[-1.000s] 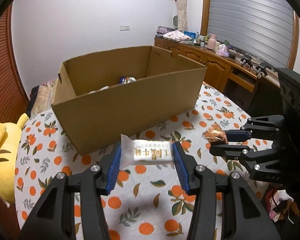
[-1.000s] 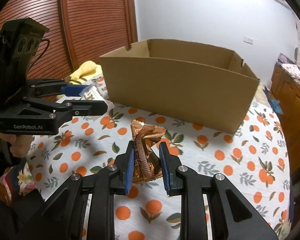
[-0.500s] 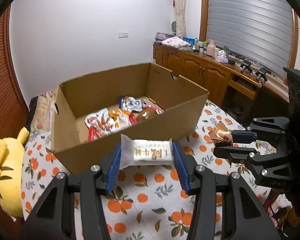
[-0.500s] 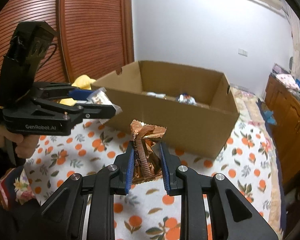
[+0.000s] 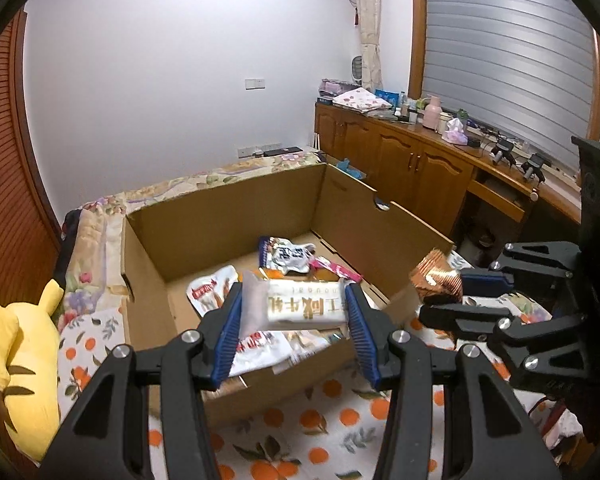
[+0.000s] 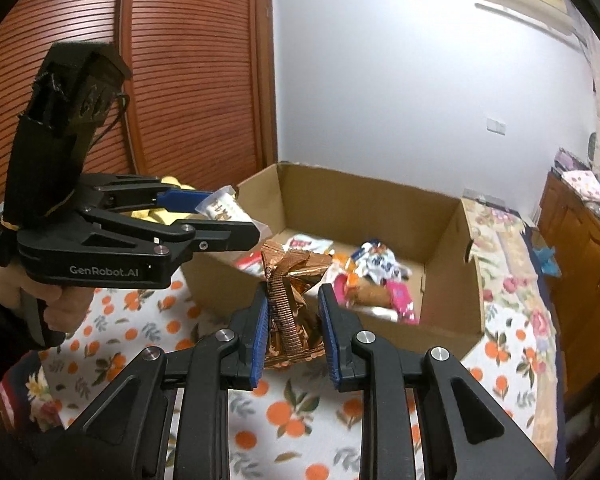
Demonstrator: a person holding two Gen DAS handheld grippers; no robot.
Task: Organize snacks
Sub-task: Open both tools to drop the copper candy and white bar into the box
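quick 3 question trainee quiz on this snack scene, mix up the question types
1. True or false: the left claw grips a white nougat bar wrapper.
2. What does the right claw hold? A) crinkled copper foil packet B) red can C) nothing
3. Fill in: the loose snack packets lie inside the open brown ____ box.

Key: 1 true; 2 A; 3 cardboard
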